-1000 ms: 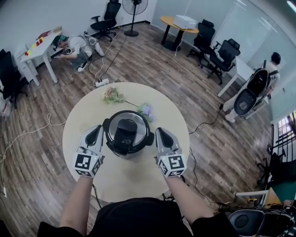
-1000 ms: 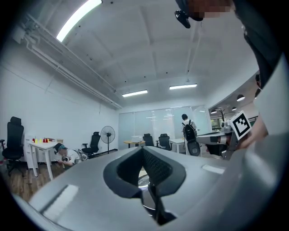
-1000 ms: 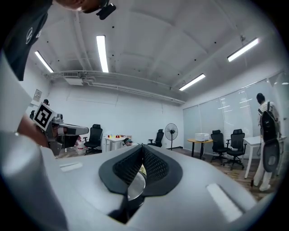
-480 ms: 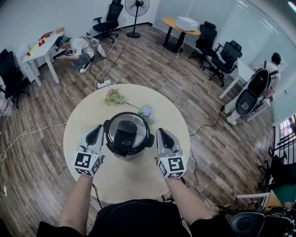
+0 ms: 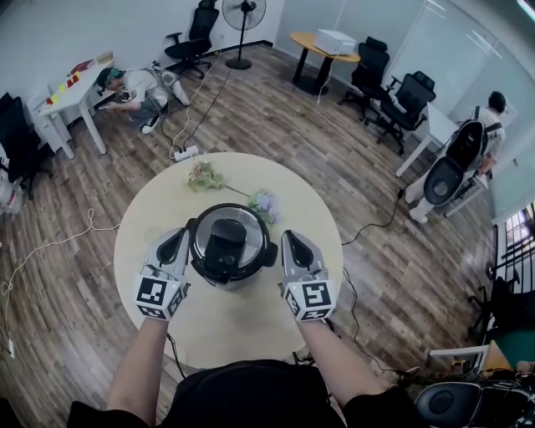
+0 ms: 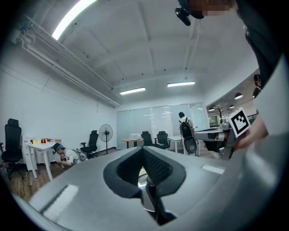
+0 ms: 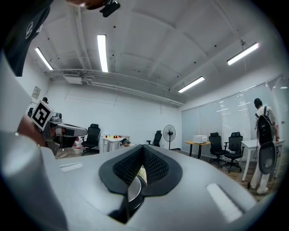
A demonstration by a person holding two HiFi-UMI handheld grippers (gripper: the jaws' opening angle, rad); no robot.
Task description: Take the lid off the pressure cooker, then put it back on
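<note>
The pressure cooker stands in the middle of a round beige table. Its steel lid is on, with a black handle across the top. My left gripper lies close beside the cooker's left side, jaws together. At the cooker's right side my right gripper sits the same way, also shut. Neither holds anything. In the left gripper view the left gripper shows closed jaws with a sliver of steel behind them. The right gripper looks the same in its own view.
Two bunches of artificial flowers lie on the table behind the cooker. A person crouches on the floor at the back left; another with a backpack stands at the right. Office chairs, a fan, side tables and floor cables surround the table.
</note>
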